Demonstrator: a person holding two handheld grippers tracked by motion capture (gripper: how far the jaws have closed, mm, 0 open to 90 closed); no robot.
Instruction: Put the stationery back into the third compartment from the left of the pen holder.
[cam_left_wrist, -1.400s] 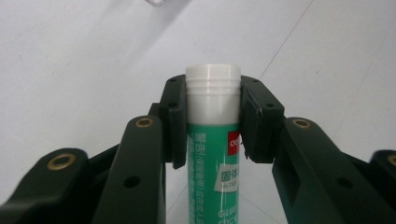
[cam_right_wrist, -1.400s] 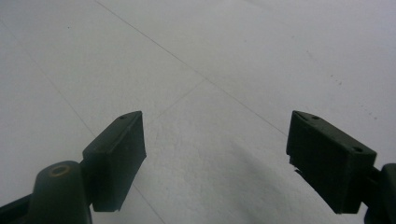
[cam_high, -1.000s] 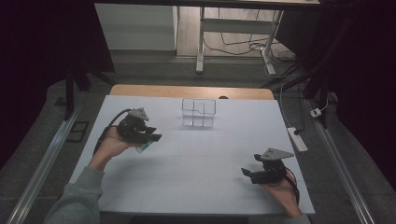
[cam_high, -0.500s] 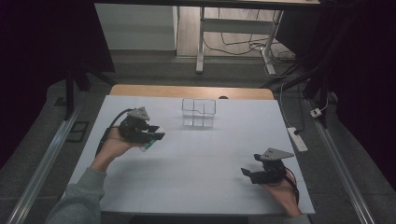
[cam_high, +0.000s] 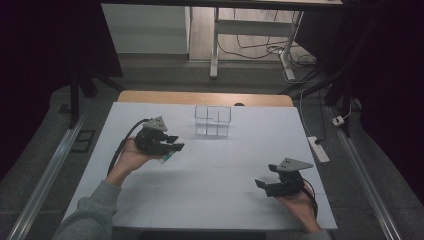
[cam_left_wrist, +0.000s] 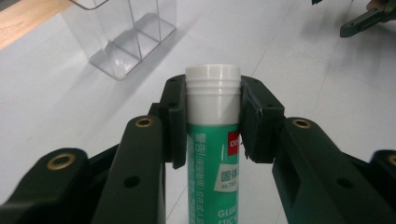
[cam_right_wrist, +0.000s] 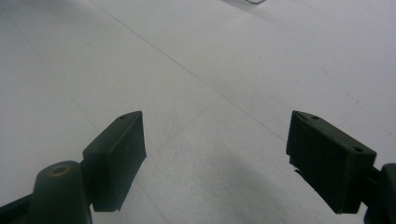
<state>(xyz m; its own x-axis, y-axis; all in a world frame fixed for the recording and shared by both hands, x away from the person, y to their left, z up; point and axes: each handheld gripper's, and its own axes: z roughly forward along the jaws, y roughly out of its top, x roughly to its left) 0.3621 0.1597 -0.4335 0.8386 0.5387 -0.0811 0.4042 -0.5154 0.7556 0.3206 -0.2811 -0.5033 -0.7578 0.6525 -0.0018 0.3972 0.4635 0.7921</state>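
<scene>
A green glue stick (cam_left_wrist: 212, 140) with a white cap is clamped between the jaws of my left gripper (cam_left_wrist: 212, 116), cap end pointing away from the hand. In the high view the left gripper (cam_high: 172, 145) is held above the left part of the white table, the glue stick (cam_high: 169, 156) sticking out under its jaws. A clear plastic divided organizer (cam_high: 212, 120) stands at the table's far middle, to the right of and beyond the left gripper; it appears as the organizer (cam_left_wrist: 123, 35) at upper left in the left gripper view. My right gripper (cam_high: 263, 186) rests near the front right, open, with nothing between its jaws (cam_right_wrist: 215, 158).
The white table sheet (cam_high: 225, 170) spreads between both hands. A wooden strip (cam_high: 205, 98) runs along the far edge. A power strip (cam_high: 318, 148) and cables lie on the floor to the right; desk legs stand beyond the table.
My left gripper has moved slightly right and toward the organizer with the glue stick held in it. The right gripper has stayed in place.
</scene>
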